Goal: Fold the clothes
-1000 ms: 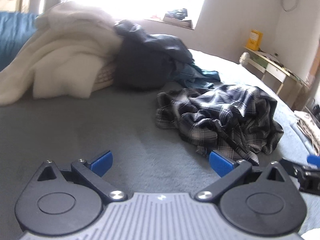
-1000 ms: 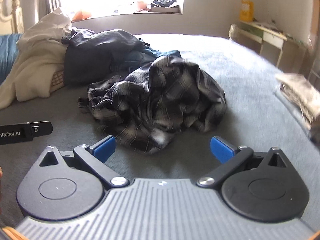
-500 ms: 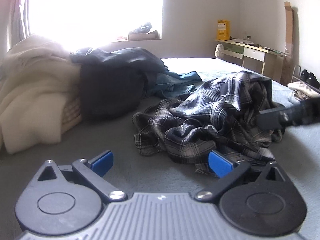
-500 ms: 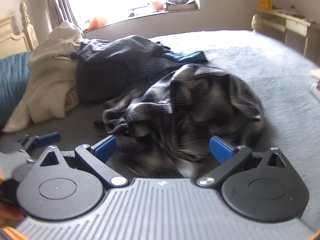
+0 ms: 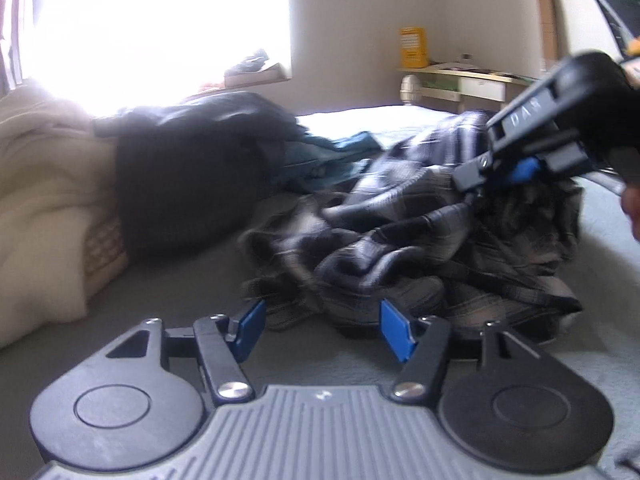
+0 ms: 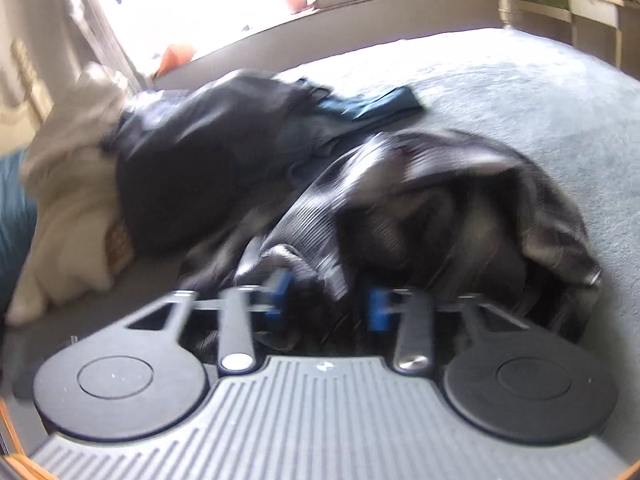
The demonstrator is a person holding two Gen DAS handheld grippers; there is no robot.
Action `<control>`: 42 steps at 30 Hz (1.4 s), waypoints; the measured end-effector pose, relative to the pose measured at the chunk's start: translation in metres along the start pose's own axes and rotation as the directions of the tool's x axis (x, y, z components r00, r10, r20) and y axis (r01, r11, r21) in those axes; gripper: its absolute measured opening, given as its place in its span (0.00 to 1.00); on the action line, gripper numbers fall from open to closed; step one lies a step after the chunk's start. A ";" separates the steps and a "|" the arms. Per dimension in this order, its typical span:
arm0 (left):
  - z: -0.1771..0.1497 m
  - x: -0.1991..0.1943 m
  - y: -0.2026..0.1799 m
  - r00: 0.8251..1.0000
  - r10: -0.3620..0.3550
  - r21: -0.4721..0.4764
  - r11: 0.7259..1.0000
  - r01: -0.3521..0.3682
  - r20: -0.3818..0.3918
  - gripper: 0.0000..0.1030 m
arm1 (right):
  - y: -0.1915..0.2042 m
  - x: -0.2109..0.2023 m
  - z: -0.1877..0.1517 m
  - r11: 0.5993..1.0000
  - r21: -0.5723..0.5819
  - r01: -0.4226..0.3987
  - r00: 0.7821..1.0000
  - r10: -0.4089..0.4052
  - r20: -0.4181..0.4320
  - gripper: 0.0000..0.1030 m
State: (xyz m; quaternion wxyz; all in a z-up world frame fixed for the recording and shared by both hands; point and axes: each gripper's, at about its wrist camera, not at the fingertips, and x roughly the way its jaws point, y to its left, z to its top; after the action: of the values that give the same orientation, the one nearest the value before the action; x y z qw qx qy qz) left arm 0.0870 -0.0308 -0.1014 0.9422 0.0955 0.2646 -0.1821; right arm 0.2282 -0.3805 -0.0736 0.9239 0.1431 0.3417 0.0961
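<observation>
step: plaid shirt (image 5: 420,240) being grasped, crumpled on bed (image 6: 520,92) just beside dark clothes pile (image 5: 192,176) | right gripper (image 6: 326,304) fingers closing, shirt cloth between | left gripper (image 5: 322,330) fingers closing, nothing pinched yet | advice: one edge layer should be taken, not a bunch

Left wrist view: low over the bed (image 5: 140,320), facing the window (image 5: 160,20), close to the plaid shirt (image 5: 400,248).
Right wrist view: angled down, right against the plaid shirt (image 6: 440,208).
Shared: plaid shirt, dark clothes pile (image 5: 192,176), cream blanket (image 6: 72,216), window.
</observation>
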 end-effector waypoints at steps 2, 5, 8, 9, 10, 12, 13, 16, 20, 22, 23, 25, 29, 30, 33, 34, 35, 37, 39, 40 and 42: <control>0.003 0.004 -0.005 1.000 -0.028 0.011 1.000 0.028 0.002 0.83 | -0.015 -0.008 0.006 0.999 0.049 0.001 0.999 -0.003 0.043 0.05; 0.010 0.016 -0.015 0.999 -0.031 0.045 0.999 0.031 0.006 0.89 | -0.037 -0.024 0.015 0.994 0.108 -0.010 0.993 -0.003 0.121 0.03; 0.015 0.033 -0.025 1.000 -0.009 0.082 0.997 0.010 -0.014 0.71 | -0.053 -0.039 0.020 0.988 0.155 -0.025 0.985 -0.002 0.173 0.03; 0.016 0.038 -0.025 1.000 -0.003 0.077 0.997 0.005 -0.029 0.55 | -0.057 -0.044 0.021 0.987 0.159 -0.022 0.983 -0.008 0.184 0.03; 0.018 0.043 -0.025 0.999 0.002 0.071 0.997 0.001 -0.044 0.50 | -0.061 -0.050 0.021 0.987 0.161 -0.019 0.980 -0.013 0.198 0.03; 0.021 0.046 -0.017 0.999 -0.004 0.013 1.000 0.005 -0.050 0.28 | -0.069 -0.061 0.020 0.986 0.166 -0.009 0.977 -0.026 0.211 0.05; 0.023 0.045 -0.012 0.999 -0.005 -0.022 1.000 0.004 -0.050 0.24 | -0.073 -0.065 0.020 0.986 0.169 -0.003 0.977 -0.033 0.210 0.06; 0.028 0.038 0.007 0.999 0.034 -0.121 0.992 -0.037 -0.030 0.16 | -0.083 -0.072 0.012 0.987 0.158 0.033 0.981 -0.063 0.185 0.07; 0.033 0.019 0.035 0.998 0.060 -0.259 0.964 -0.059 -0.004 0.14 | -0.088 -0.068 -0.001 0.983 0.175 0.049 0.990 -0.072 0.124 0.23; 0.032 0.008 0.042 1.000 0.020 -0.281 0.960 -0.015 0.014 0.14 | -0.085 -0.069 -0.001 0.978 0.206 0.036 0.990 -0.063 0.123 0.31; 0.032 0.004 0.043 1.000 -0.013 -0.276 0.961 0.020 0.027 0.13 | -0.083 -0.069 -0.001 0.975 0.219 0.024 0.991 -0.052 0.121 0.38; 0.029 -0.006 0.040 0.995 -0.087 -0.268 0.958 0.097 0.049 0.13 | -0.073 -0.069 0.003 0.974 0.227 -0.024 0.994 -0.001 0.108 0.56; 0.020 -0.025 0.028 0.967 -0.237 -0.275 0.928 0.253 0.092 0.13 | -0.038 -0.052 0.006 0.977 0.152 -0.151 0.988 0.153 0.001 0.84; 0.017 -0.028 0.024 0.959 -0.265 -0.269 0.921 0.281 0.096 0.12 | -0.030 -0.043 0.004 0.977 0.141 -0.159 0.986 0.165 -0.032 0.85; 0.011 -0.033 0.011 0.942 -0.322 -0.252 0.908 0.335 0.095 0.12 | -0.012 -0.017 -0.002 0.975 0.142 -0.171 0.973 0.190 -0.133 0.88; 0.009 -0.036 0.006 0.939 -0.333 -0.241 0.907 0.345 0.091 0.12 | -0.009 -0.006 -0.004 0.972 0.161 -0.173 0.965 0.200 -0.167 0.88; 0.007 -0.037 0.003 0.935 -0.343 -0.235 0.905 0.355 0.090 0.12 | -0.006 0.004 -0.006 0.964 0.188 -0.189 0.954 0.225 -0.197 0.88; 0.005 -0.038 -0.001 0.927 -0.363 -0.232 0.898 0.375 0.092 0.12 | -0.001 0.022 -0.009 0.943 0.236 -0.235 0.926 0.291 -0.241 0.88; 0.004 -0.038 0.000 0.919 -0.383 -0.232 0.889 0.394 0.095 0.12 | 0.004 0.037 -0.011 0.924 0.273 -0.269 0.901 0.342 -0.268 0.87; 0.003 -0.039 0.001 0.915 -0.392 -0.232 0.885 0.404 0.097 0.12 | 0.005 0.042 -0.011 0.915 0.288 -0.281 0.892 0.360 -0.273 0.80; 0.003 -0.041 0.004 0.903 -0.416 -0.229 0.874 0.429 0.102 0.13 | 0.006 0.046 -0.010 0.900 0.321 -0.294 0.885 0.383 -0.265 0.35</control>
State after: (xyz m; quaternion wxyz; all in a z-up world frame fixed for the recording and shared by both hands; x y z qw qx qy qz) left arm 0.0572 -0.0164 -0.0761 0.8903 -0.0868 0.2761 -0.3515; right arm 0.2552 -0.3605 -0.1065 0.7958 0.3086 0.4668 0.2314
